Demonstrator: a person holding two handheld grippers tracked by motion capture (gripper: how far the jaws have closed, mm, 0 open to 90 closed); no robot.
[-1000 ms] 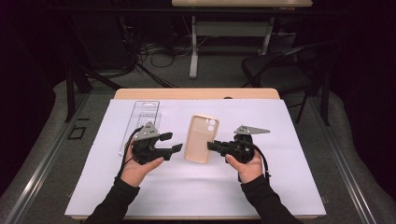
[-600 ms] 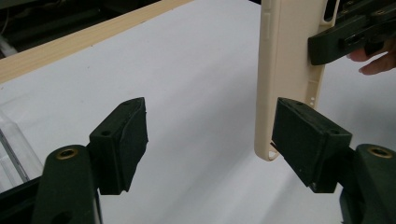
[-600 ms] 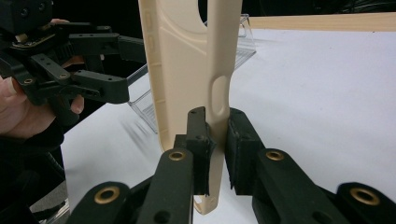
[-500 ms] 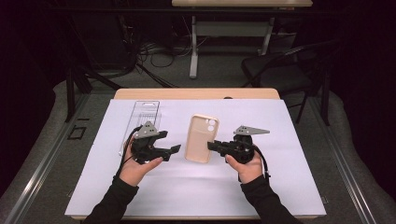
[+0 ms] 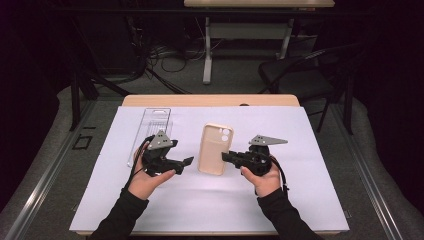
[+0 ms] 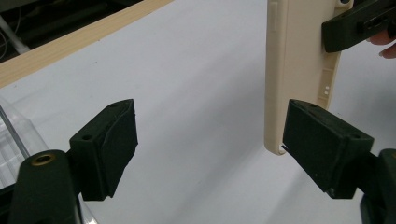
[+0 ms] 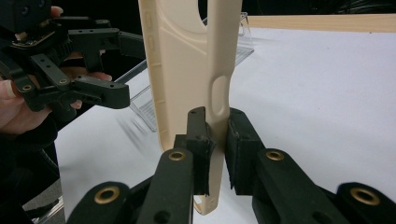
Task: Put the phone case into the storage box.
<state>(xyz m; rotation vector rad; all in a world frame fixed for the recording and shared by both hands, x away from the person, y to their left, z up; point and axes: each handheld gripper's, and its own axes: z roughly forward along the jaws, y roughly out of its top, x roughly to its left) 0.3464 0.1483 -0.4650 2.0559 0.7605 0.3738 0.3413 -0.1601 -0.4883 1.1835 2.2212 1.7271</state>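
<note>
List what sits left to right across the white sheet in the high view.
Clear plastic blister tray → left gripper, jaws open → beige phone case → right gripper, jaws shut on the case's right edge.

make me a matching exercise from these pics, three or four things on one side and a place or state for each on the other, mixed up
Things:
1. phone case
2. left gripper
3. right gripper
4. clear plastic package

States or places:
a. jaws apart, nothing pressed between them
b. lies flat near the table's far left
c. beige, clamped by one side wall
d. jaws pinched on a thin edge

Pairs: 1-c, 2-a, 3-d, 4-b
</note>
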